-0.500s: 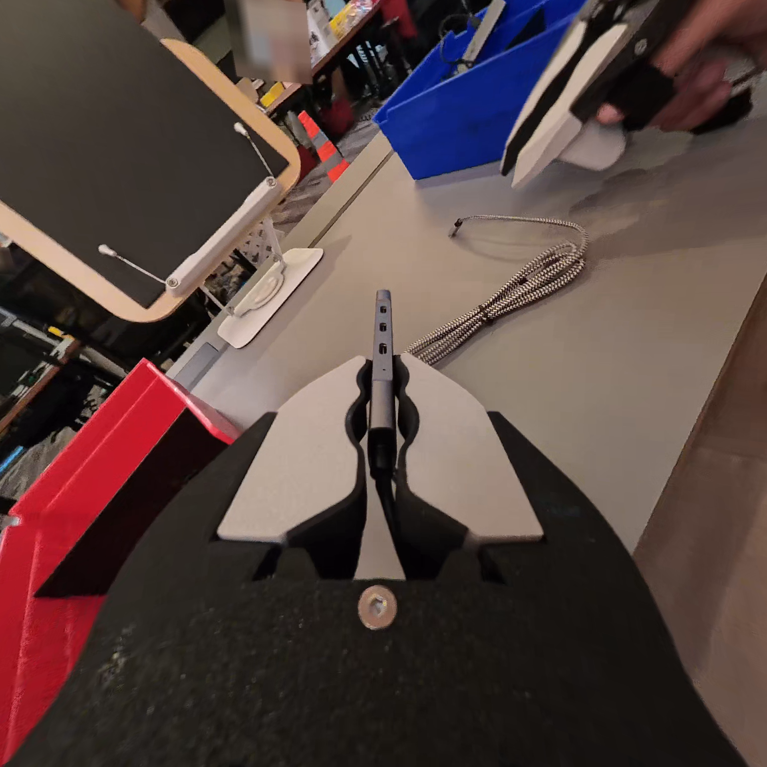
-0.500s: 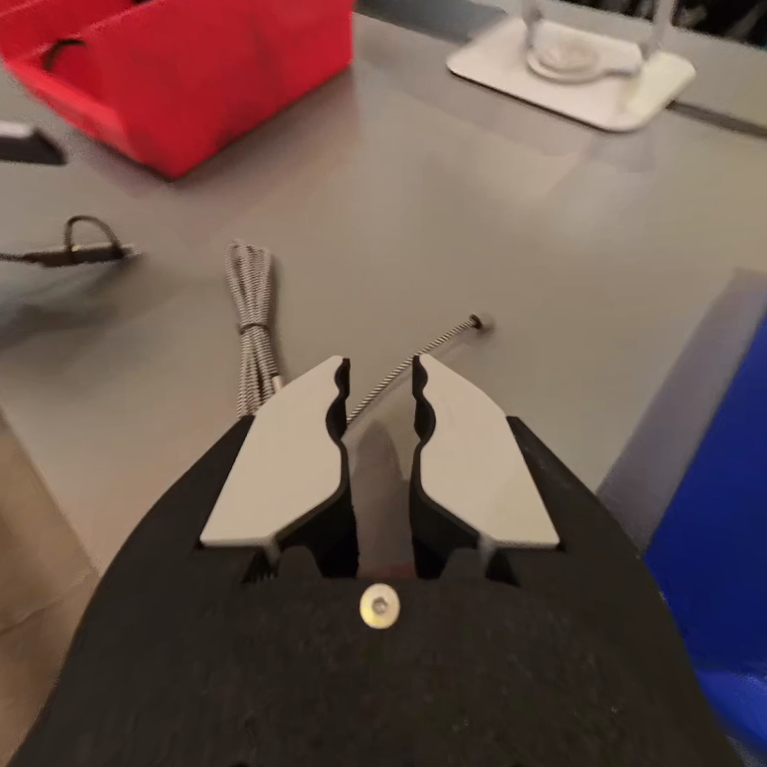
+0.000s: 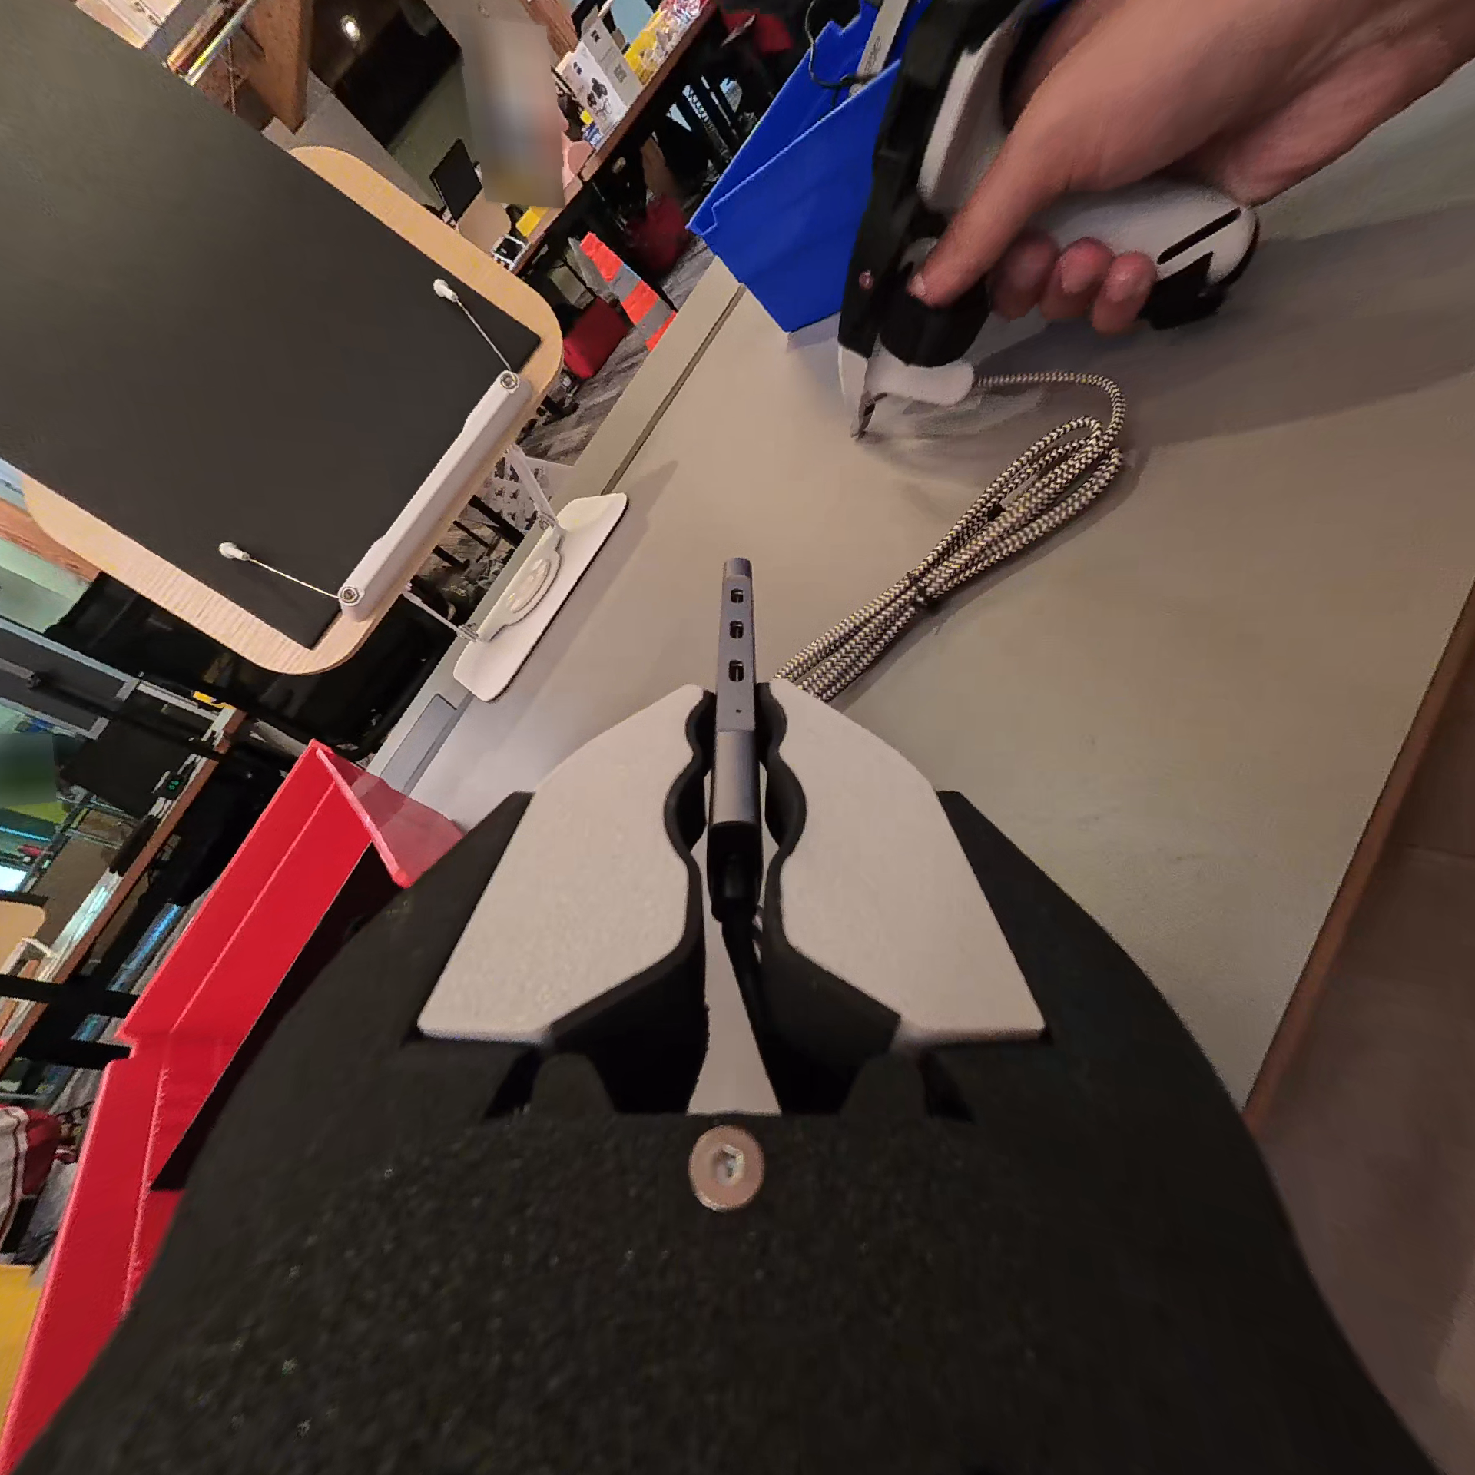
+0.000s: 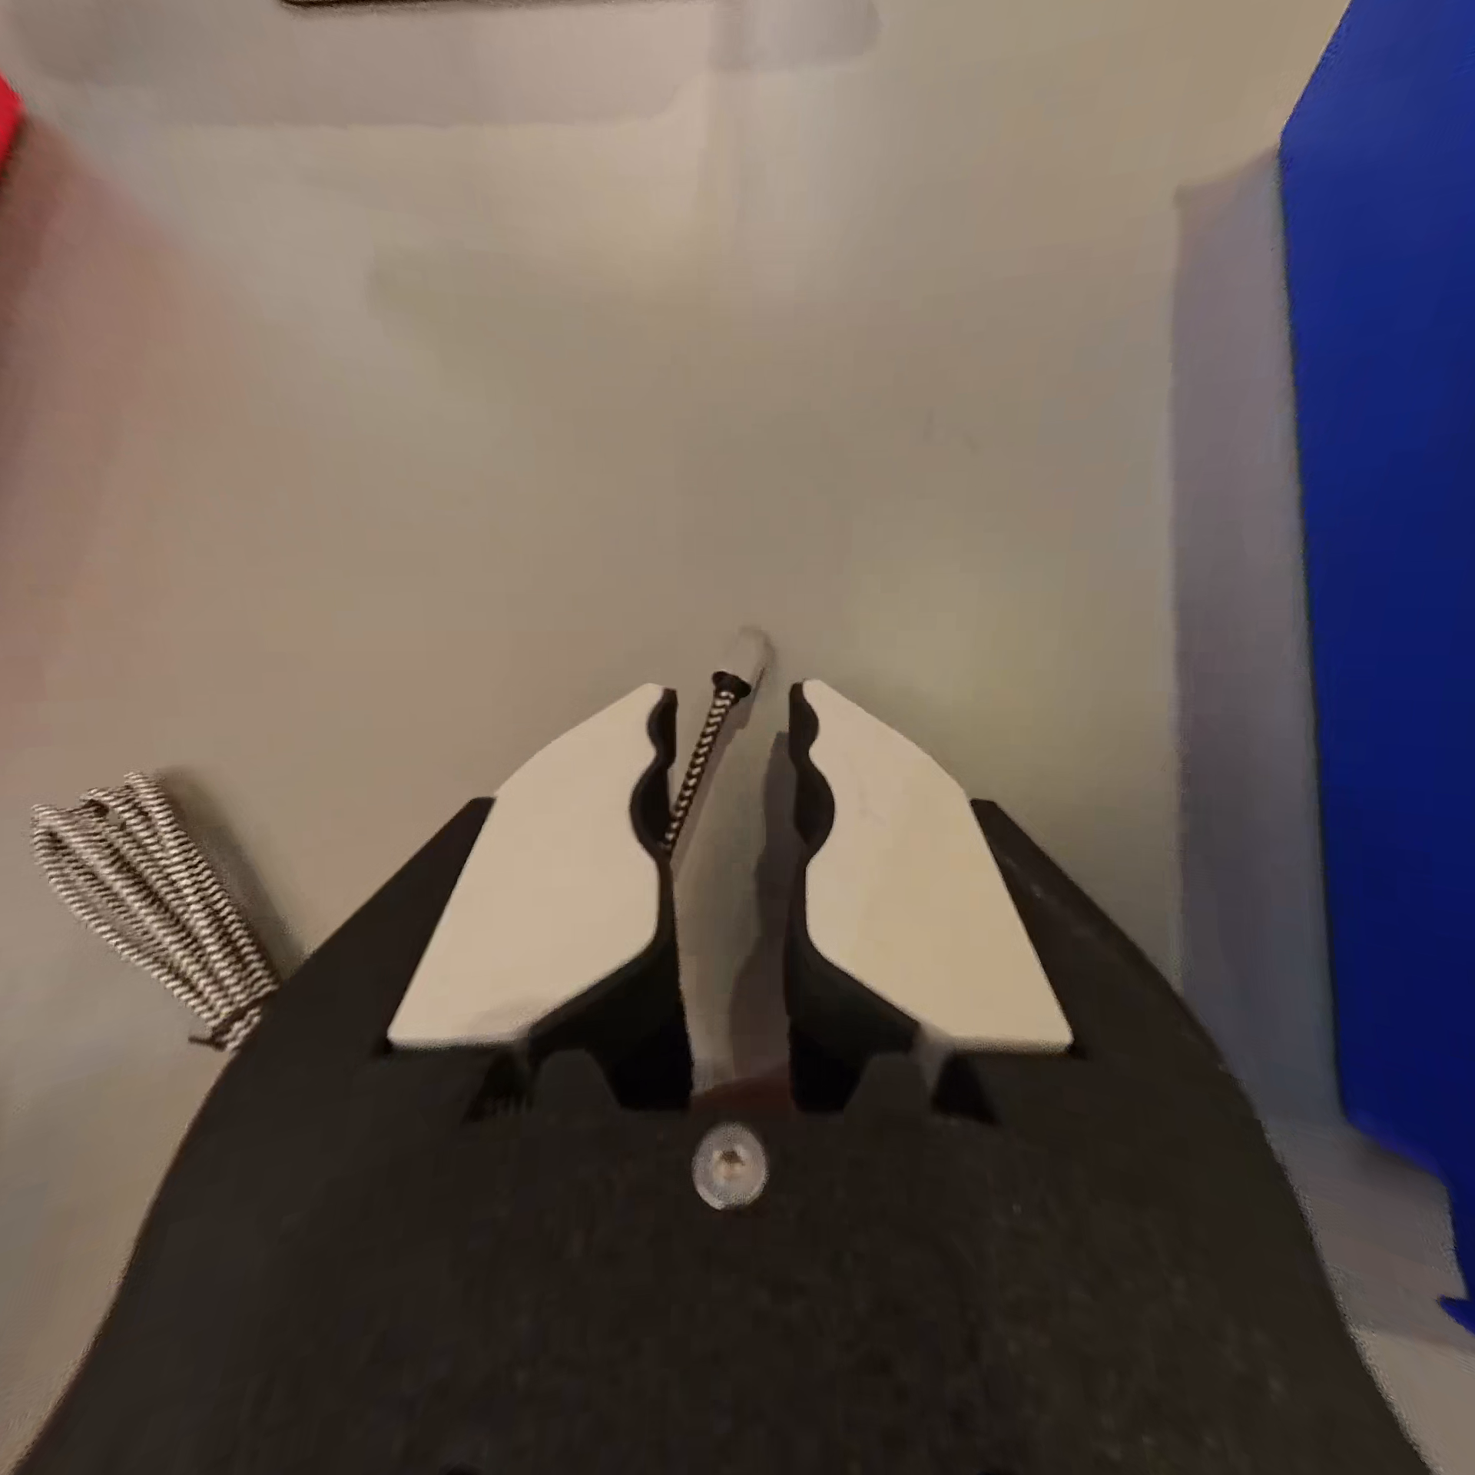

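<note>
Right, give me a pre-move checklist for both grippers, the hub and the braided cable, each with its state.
1. Left gripper shut on the grey hub: ok; the hub sits edge-up between the fingers, ports visible.
2. Hub's own black lead clear of the jaws: cannot tell; it runs back between the fingers.
3. Right gripper open: ok.
4. Cable plug lined up in the gap: not ok; the braided cable lies against the left finger, the plug just beyond the tips.
5. Blue bin clear of the right gripper: ok, apart to its right.
6. Bundled coil free of snags: cannot tell.
</note>
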The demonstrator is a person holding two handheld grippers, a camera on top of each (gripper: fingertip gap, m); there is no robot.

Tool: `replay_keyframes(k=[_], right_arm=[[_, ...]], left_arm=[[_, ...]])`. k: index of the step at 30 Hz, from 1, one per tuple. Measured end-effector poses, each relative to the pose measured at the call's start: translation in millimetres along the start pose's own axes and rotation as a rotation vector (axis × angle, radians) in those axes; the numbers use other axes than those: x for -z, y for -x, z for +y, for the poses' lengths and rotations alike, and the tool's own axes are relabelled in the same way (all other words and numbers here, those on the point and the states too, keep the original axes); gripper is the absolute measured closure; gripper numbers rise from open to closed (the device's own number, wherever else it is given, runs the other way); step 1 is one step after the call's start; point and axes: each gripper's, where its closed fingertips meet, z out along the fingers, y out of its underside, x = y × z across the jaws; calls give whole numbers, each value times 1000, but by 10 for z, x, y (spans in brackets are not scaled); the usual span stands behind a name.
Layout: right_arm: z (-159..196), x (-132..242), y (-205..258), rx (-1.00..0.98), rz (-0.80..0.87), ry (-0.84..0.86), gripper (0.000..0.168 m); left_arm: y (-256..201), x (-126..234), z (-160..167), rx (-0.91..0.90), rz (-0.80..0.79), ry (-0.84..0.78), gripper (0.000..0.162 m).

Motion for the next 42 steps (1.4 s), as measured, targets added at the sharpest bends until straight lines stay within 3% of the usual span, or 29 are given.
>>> replay_keyframes(k=[3,8,15,18,22,34,42], right_arm=[[42,-70,-22,20,16,26,160],[-32,13,96,90,-103,-18,162],[-303,872,595,586,-360,-295,163],[-174,1113,885,854,-344,-366,163],[85,1175,1200,1017,-330,-364,163],[203,1164,1411,1040,-323,-347,163],[251,1136,1431,1001,-369,-272,163]], left_arm=[[-19,-21,12,-29,5,0,153],[36,-144,-8,-86,-4,-6,153],[178,-497,18,-202,2,16,153],[184,-629,-44,-304,-8,47,153],[98,-742,-134,-329,0,50,153],[-30,-740,-238,-427,-52,23,153],[-47,-738,-189,-594,-125,54,153]])
